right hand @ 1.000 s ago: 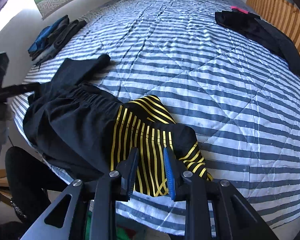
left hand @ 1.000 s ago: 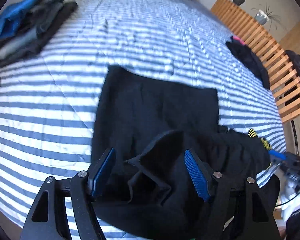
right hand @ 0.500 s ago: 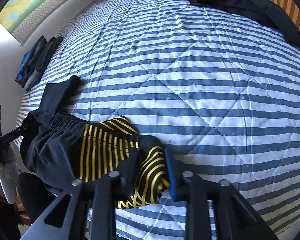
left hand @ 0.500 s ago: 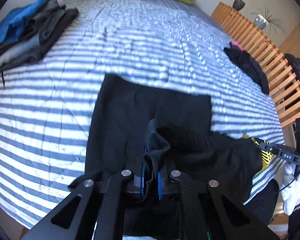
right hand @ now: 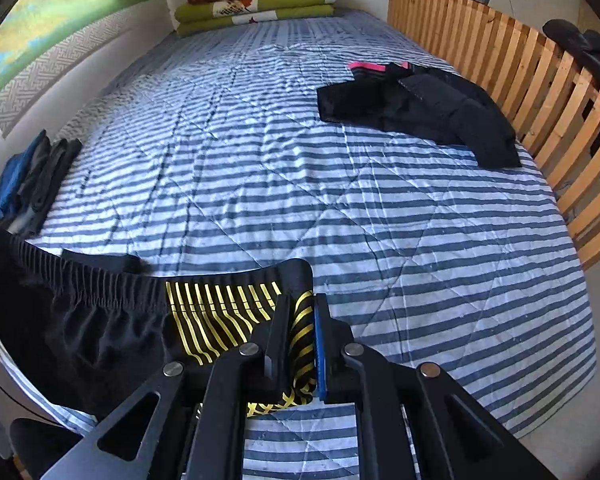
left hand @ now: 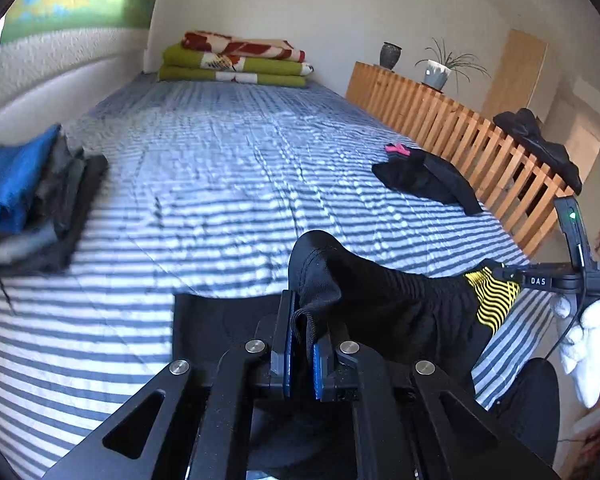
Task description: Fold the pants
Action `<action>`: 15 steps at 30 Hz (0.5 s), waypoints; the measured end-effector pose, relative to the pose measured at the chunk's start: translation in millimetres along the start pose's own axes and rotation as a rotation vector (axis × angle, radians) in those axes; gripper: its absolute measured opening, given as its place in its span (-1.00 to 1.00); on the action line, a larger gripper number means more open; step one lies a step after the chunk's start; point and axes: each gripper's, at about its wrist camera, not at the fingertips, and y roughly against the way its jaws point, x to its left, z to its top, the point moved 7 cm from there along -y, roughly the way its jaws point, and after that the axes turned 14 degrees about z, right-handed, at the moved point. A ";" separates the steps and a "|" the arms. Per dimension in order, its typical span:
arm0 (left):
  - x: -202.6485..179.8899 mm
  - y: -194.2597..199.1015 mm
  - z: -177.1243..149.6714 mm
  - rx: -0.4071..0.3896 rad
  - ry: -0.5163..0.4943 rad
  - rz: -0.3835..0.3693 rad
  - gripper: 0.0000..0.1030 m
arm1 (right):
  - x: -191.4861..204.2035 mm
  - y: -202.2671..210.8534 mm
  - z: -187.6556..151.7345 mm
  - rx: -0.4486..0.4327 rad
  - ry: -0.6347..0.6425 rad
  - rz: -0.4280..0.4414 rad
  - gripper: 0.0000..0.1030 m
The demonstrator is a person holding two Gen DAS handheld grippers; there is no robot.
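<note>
Your left gripper [left hand: 302, 334] is clamped on a bunched fold of the black pants [left hand: 384, 300] at the waistband end, the cloth rising in a hump just above its blue pads [left hand: 318, 368]. From there the waistband runs off to the right of the fingers, lifted clear of the bed, to the yellow-striped panel [left hand: 490, 298], where your right gripper [left hand: 540, 280] shows at the frame edge beside your white-gloved hand [left hand: 588, 340].

Your right gripper [right hand: 302, 344] has just been closing, and its jaws now pinch that yellow-striped panel [right hand: 228, 316] between them. The gathered elastic waistband [right hand: 100, 280] stretches away to the left of the fingers toward the other tool. The rest of the pants hangs below it, and one dark part lies flat on the striped bedspread [right hand: 340, 208] straight ahead of the left fingers; whether that flat piece is a leg or the seat is hard to say, since it is in shadow.

Well ahead and to the right of both grippers, a second black garment with a pink band [right hand: 420, 108] lies near the wooden slatted rail [right hand: 540, 92]. Far to the left of the fingers sits a stack of folded clothes, blue on top [left hand: 24, 200]. At the far end of the bed, straight ahead, folded green and red blankets [right hand: 256, 0] are piled against the wall. A potted plant [left hand: 440, 70] and a dark vase [left hand: 390, 55] stand on top of the rail.
</note>
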 end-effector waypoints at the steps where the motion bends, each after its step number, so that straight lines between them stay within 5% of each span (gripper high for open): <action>1: 2.5 -12.1 -8.1 0.022 0.045 -0.044 -0.87 | -2.9 -4.5 -6.1 0.013 -0.022 -0.014 -0.81; 3: 8.6 -40.8 -29.8 0.072 0.145 -0.123 -0.89 | -9.1 -14.6 -15.1 0.032 -0.074 -0.038 -0.81; 6: 15.5 -75.8 -56.6 0.187 0.141 -0.096 -0.89 | -16.1 -28.4 -30.8 0.069 -0.118 -0.089 -0.81; 15: 31.7 -71.4 -58.9 0.144 0.155 -0.067 -0.89 | -9.9 -42.6 -35.7 0.097 -0.095 -0.087 -0.81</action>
